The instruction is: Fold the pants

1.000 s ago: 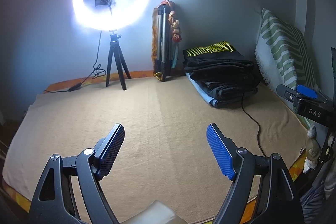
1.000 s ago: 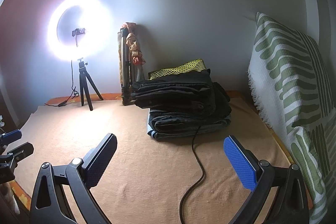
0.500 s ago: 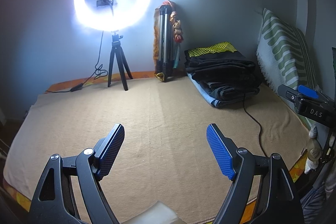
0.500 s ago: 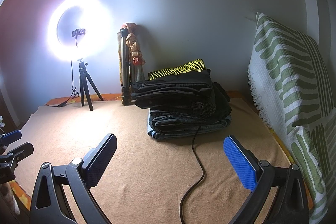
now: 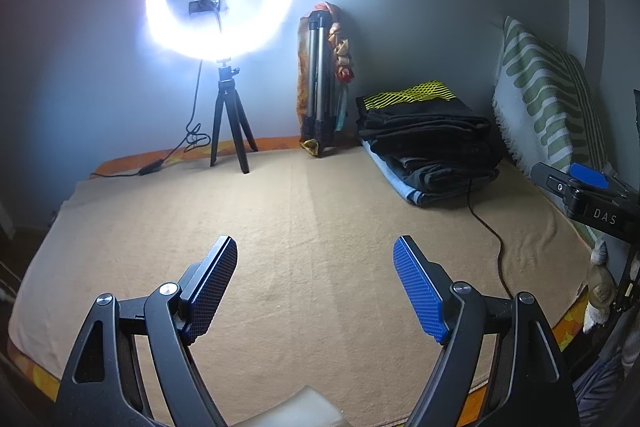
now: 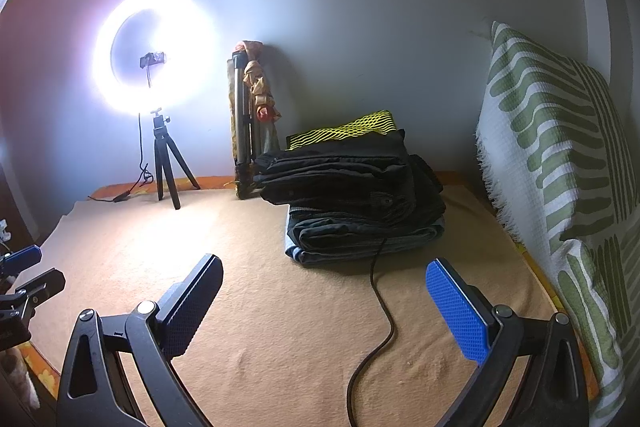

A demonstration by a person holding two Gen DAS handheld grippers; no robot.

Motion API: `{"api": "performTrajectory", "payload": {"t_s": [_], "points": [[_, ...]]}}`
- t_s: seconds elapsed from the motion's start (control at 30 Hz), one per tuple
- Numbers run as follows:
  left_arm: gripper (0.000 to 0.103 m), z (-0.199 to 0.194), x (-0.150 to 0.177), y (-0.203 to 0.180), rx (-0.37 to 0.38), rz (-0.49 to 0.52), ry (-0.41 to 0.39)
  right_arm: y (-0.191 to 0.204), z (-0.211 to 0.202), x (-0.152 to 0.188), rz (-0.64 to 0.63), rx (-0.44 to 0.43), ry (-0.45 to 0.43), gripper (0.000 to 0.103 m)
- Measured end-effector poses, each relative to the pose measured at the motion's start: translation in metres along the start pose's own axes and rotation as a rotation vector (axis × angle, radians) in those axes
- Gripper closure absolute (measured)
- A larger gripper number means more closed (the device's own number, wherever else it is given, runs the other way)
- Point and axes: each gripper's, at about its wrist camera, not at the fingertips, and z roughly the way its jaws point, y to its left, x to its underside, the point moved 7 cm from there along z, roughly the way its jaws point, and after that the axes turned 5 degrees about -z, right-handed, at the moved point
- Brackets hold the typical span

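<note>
tan blanket [image 5: 320, 211], folded pants stack [image 6: 352, 187] w/ cable

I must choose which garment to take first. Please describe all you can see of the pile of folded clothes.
The pile of folded clothes lies on the tan blanket near the wall, beside the striped pillow. Mostly dark, neatly folded trousers, with light blue denim at the bottom and yellow-patterned fabric on top. A black cable runs up to its front edge.
</note>
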Motion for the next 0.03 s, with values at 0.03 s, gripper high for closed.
{"api": "performTrajectory", "payload": {"t_s": [0.03], "points": [[0.022, 0.0, 0.0004, 0.0008, -0.002, -0.002, 0.001, 0.0007, 0.0003, -0.0002, 0.0, -0.001, 0.0, 0.0]]}}
